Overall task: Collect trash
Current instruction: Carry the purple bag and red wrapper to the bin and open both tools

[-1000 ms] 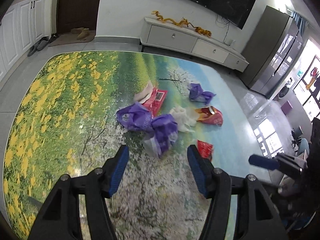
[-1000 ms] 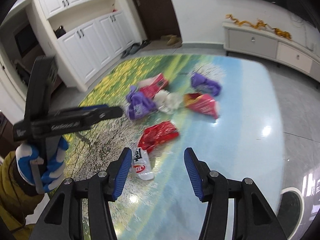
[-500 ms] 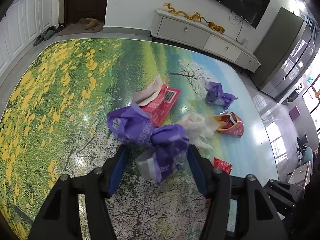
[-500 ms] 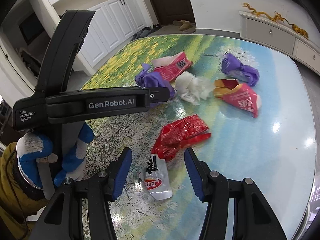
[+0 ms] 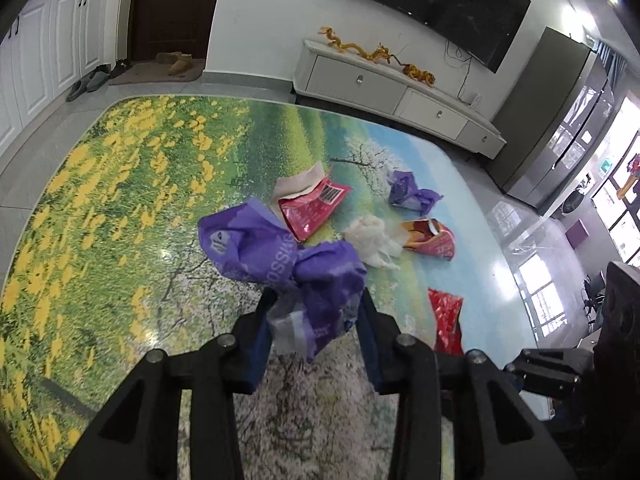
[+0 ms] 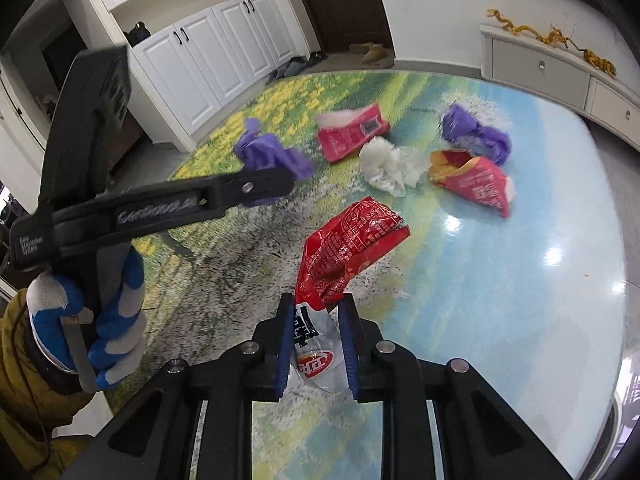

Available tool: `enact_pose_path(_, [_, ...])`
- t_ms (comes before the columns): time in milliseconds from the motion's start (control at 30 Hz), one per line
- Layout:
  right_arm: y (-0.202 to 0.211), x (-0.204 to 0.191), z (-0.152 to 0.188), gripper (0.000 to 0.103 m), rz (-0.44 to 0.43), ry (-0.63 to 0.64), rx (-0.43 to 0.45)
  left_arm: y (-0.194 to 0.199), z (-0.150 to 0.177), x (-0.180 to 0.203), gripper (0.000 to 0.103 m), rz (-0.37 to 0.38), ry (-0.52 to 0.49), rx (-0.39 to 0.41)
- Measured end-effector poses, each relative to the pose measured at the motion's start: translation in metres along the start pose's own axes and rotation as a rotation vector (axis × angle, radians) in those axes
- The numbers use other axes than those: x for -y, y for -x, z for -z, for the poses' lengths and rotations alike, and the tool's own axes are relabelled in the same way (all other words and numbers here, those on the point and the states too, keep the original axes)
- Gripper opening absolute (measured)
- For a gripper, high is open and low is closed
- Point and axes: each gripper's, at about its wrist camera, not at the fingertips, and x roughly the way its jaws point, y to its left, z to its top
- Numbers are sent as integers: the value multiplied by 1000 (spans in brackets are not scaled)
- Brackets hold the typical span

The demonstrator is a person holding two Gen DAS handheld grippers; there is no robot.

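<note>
Trash lies on a table with a printed landscape cover [image 5: 120,200]. My left gripper [image 5: 314,316] is shut on a crumpled purple wrapper [image 5: 280,256], which also shows in the right wrist view [image 6: 268,156]. My right gripper [image 6: 316,332] is shut on the white end of a red snack bag [image 6: 348,248]; the bag shows in the left wrist view too [image 5: 446,316]. Farther off lie a pink packet [image 5: 314,208], a white crumpled tissue [image 5: 372,236], a red-orange wrapper [image 5: 432,240] and a second purple wrapper [image 5: 412,196].
The left gripper's body and a gloved hand [image 6: 88,320] fill the left of the right wrist view. White cabinets [image 6: 208,52], a TV console [image 5: 392,84] and a fridge [image 5: 568,120] stand around the table. The table edge [image 6: 616,280] curves at the right.
Both grippers moved forward and closed: the left on the purple wrapper, the right on the red snack bag's white end.
</note>
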Motion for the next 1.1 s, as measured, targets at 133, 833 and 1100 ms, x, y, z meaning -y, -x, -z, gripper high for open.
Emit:
enact_pose_path(133, [29, -5, 1, 21, 15, -3, 65, 27, 0, 5, 36, 1, -15, 37])
enact_pose_path(833, [230, 22, 53, 21, 204, -103, 455, 149, -11, 115, 36, 73, -200, 251])
enact_pose_path(1100, [266, 87, 111, 21, 302, -259, 506, 122, -5, 216, 36, 172, -351, 177])
